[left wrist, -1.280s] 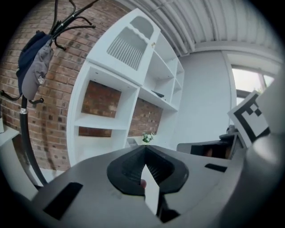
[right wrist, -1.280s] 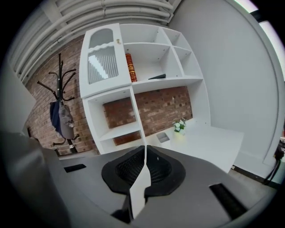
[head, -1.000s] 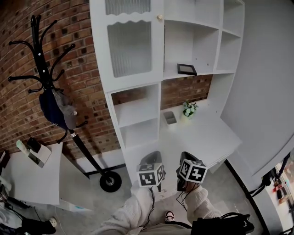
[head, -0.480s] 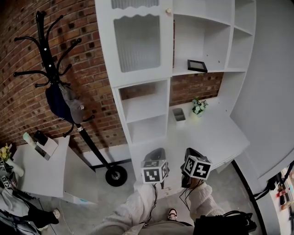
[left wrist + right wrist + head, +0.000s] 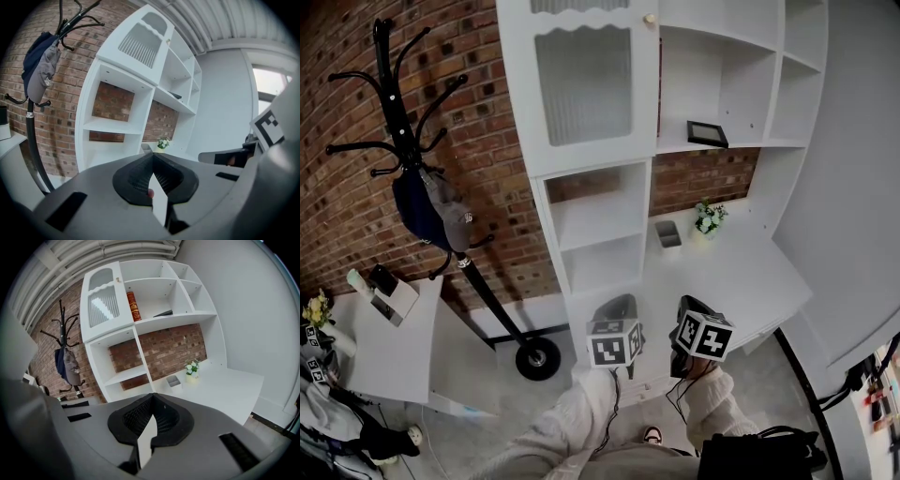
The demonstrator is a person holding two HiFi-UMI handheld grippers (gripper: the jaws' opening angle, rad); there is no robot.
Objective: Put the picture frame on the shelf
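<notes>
The black picture frame lies flat on an upper shelf of the white shelf unit. It also shows as a dark sliver in the right gripper view and the left gripper view. Both grippers hang low in front of the person, far below and in front of the frame. My left gripper is shut with nothing in it, its tips meeting. My right gripper is likewise shut and holds nothing.
A white desk top joins the shelf unit and carries a small flower pot and a grey container. A red book stands beside the frame. A black coat rack with a cap stands left, by a white side table.
The head view has shifted, so the shelf unit sits more to the right. Both grippers stay shut and low, drifting slightly right. The frame has not moved on its shelf.
</notes>
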